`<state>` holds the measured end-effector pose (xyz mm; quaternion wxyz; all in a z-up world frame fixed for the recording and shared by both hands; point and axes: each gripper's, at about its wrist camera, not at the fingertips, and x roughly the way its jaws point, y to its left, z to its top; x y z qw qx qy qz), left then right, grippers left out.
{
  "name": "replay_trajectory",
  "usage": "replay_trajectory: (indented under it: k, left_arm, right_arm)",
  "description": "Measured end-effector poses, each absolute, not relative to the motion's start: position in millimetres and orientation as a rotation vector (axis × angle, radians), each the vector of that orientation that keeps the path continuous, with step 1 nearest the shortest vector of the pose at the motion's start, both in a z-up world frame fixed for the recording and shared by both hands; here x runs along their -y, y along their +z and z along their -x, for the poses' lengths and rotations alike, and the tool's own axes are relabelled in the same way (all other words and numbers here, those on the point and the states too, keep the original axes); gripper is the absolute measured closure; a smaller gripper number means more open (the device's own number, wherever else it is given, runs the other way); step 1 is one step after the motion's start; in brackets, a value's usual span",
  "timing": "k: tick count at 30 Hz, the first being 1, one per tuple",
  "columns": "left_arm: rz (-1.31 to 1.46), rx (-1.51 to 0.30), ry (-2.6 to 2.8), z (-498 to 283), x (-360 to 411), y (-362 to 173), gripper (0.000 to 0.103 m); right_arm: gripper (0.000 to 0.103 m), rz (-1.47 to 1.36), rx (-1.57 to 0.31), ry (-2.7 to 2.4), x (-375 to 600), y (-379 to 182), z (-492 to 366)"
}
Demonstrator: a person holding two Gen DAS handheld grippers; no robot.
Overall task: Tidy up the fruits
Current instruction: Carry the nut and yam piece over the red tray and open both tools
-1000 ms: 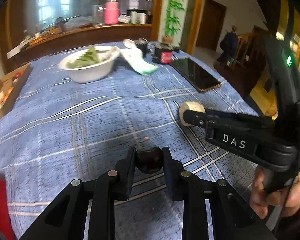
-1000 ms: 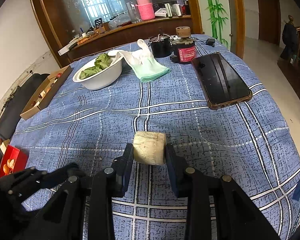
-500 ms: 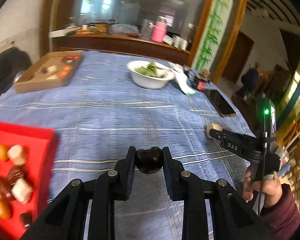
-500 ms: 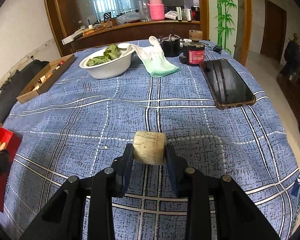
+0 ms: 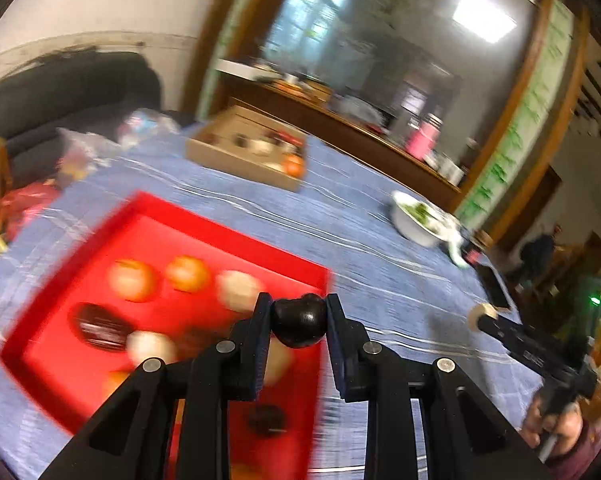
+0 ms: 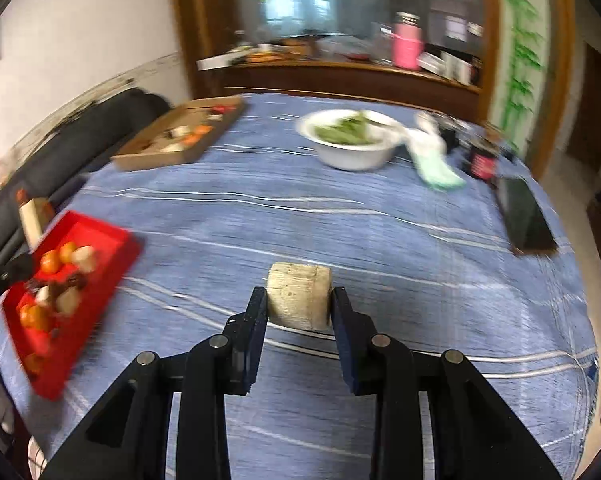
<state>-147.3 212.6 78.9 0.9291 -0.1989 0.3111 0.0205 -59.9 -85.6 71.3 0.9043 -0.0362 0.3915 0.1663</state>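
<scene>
Blue checked cloth covers the bench (image 6: 340,216), where a red tray (image 5: 236,236) of blurred fruit pieces lies near the left edge. Left tongs (image 5: 298,320) are clamped on a dark glossy fruit (image 5: 299,321) above the tray's right rim; right tongs (image 6: 299,304) pinch a pale cylindrical piece (image 6: 299,295) over open cloth.

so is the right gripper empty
No, the right gripper is shut on a pale cylindrical fruit piece held between its jaws.
</scene>
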Motion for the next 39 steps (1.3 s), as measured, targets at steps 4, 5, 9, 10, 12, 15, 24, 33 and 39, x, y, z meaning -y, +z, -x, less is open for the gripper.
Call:
replay_trajectory:
  k: [4, 5, 9, 10, 12, 15, 24, 33, 39]
  left_arm:
    - [0.441, -0.628, 0.154, 162, -260, 76, 0.076]
    - [0.447, -0.632, 0.174, 164, -268, 74, 0.076]
    - [0.454, -0.652, 0.219, 181, -292, 69, 0.076]
    - [0.437, -0.656, 0.233, 186, -296, 68, 0.076]
    - [0.411, -0.665, 0.252, 194, -301, 66, 0.076]
    - [0.399, -0.689, 0.268, 199, -309, 57, 0.076]
    - [0.436, -0.730, 0.263, 195, -321, 35, 0.076]
    - [0.467, -0.734, 0.282, 198, -330, 28, 0.075]
    - [0.499, -0.695, 0.286, 207, -336, 35, 0.053]
  right_arm:
    - [0.072, 0.088, -0.821, 0.469, 30, 76, 70]
    - [0.072, 0.092, -0.828, 0.502, 15, 76, 73]
    - [0.072, 0.117, -0.865, 0.612, -42, 72, 81]
    - [0.072, 0.124, -0.871, 0.629, -52, 70, 82]
    - [0.072, 0.145, -0.883, 0.670, -78, 65, 87]
    - [0.072, 0.160, -0.902, 0.723, -107, 60, 91]
    - [0.072, 0.205, -0.935, 0.782, -178, 52, 90]
    - [0.072, 0.255, -0.973, 0.782, -212, 35, 81]
    - [0.072, 0.273, -0.993, 0.763, -221, 25, 76]
